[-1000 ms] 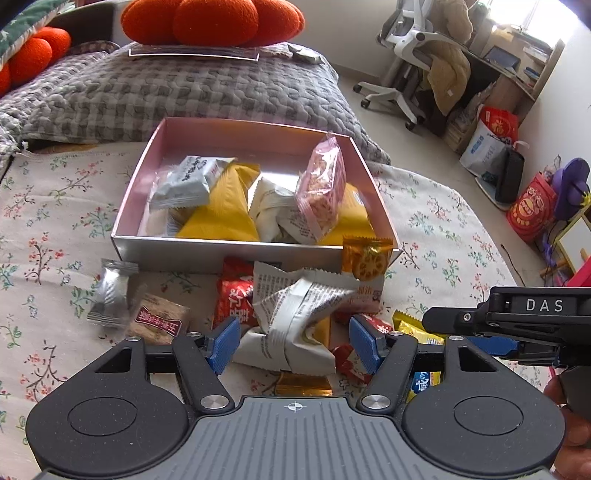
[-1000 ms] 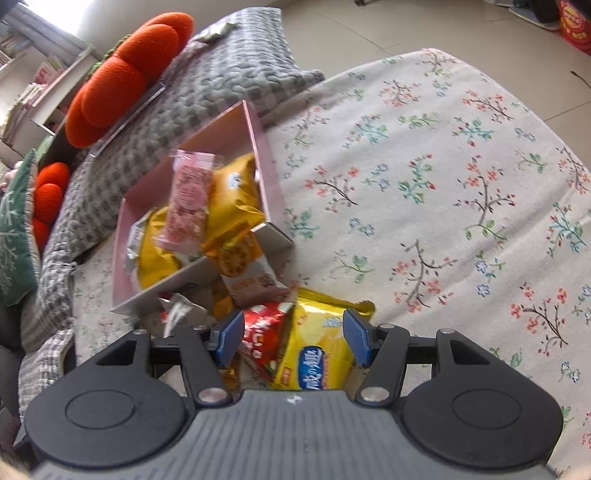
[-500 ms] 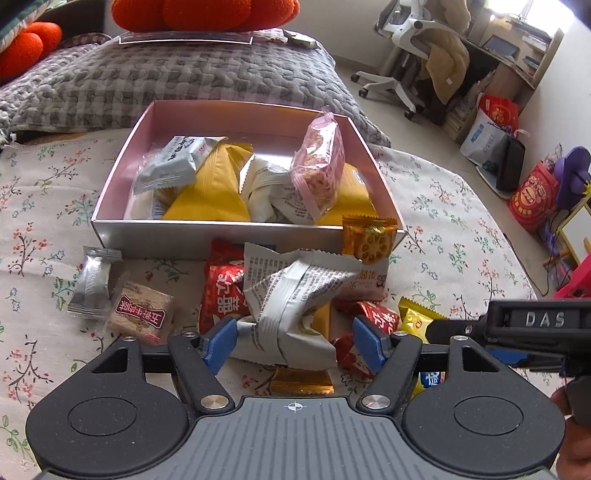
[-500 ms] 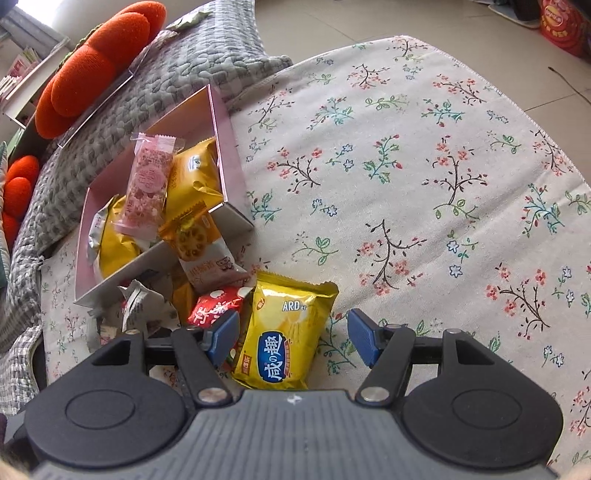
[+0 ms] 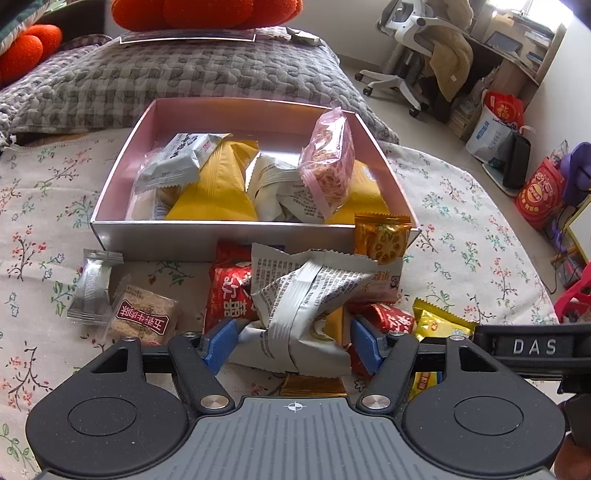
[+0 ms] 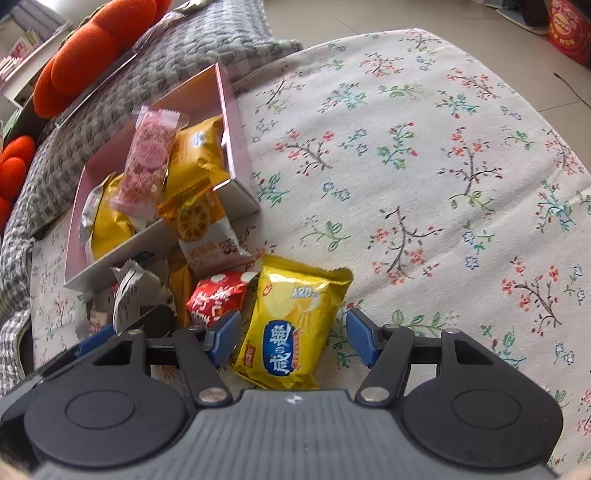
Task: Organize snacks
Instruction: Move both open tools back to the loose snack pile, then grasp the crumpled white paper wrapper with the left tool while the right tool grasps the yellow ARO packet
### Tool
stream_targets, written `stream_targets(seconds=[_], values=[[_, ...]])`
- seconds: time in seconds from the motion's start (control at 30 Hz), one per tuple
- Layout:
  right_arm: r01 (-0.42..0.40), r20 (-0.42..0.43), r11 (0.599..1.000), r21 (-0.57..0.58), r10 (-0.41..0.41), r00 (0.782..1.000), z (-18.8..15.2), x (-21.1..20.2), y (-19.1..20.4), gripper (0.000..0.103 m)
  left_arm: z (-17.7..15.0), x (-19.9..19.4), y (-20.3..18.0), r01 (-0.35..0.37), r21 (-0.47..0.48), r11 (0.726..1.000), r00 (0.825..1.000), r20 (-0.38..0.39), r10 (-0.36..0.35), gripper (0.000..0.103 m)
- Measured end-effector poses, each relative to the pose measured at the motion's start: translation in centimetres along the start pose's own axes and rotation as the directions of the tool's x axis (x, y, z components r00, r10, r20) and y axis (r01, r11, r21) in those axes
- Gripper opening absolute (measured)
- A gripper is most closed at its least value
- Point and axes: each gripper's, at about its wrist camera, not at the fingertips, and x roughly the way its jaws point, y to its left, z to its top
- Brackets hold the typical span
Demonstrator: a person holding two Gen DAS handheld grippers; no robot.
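Note:
A pink box point(image 5: 159, 236) on the floral cloth holds several snack packets. Loose snacks lie in front of it. My left gripper point(image 5: 293, 343) is open, its blue pads on either side of a crumpled grey-white packet point(image 5: 303, 302), not squeezing it. My right gripper point(image 6: 293, 339) is open around a yellow chip packet point(image 6: 291, 325), pads apart from it. A red packet point(image 6: 214, 299) lies to the left of the yellow one. An orange-gold packet point(image 5: 384, 240) leans on the box's front corner. The right gripper's body shows in the left wrist view point(image 5: 532, 347).
A silver sachet point(image 5: 92, 288) and a brown cracker packet point(image 5: 142, 317) lie left of the pile. A grey quilted cushion point(image 5: 184, 74) and orange pillows point(image 5: 207, 11) sit behind the box. An office chair point(image 5: 417, 44) and bags point(image 5: 539, 192) stand on the floor at right.
Both grippers have moved forward and lower over the pile. The grey-white packet now sits between the left pads, the yellow packet between the right pads. Jaws have stayed open.

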Motion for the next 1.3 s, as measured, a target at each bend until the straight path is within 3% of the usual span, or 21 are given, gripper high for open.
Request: stream_targets(seconds=[0.47, 0.7, 1.07, 1.3], values=[[0.040, 0.010, 0.997, -0.061, -0.040, 0.999, -0.6, 1.0, 1.3, 0.052, 0.1, 0.4, -0.2, -0.038, 0.047, 0.998, 0.999, 0.021, 0.037, 0.047], [0.061, 0.038, 0.994, -0.088, -0.058, 0.998, -0.7, 1.3, 2.1, 0.051, 0.1, 0.1, -0.6, -0.060, 0.080, 0.995, 0.998, 0.030, 0.058, 0.044], [0.067, 0.066, 0.992, -0.103, -0.060, 0.996, -0.6, 1.2, 2.3, 0.040, 0.2, -0.2, -0.3, -0.063, 0.076, 0.995, 0.997, 0.038, 0.060, 0.037], [0.038, 0.084, 0.996, -0.079, -0.032, 0.996, -0.2, 0.4, 2.0, 0.030, 0.7, -0.9, 0.4, -0.034, 0.040, 0.999, 0.999, 0.041, 0.032, 0.026]])
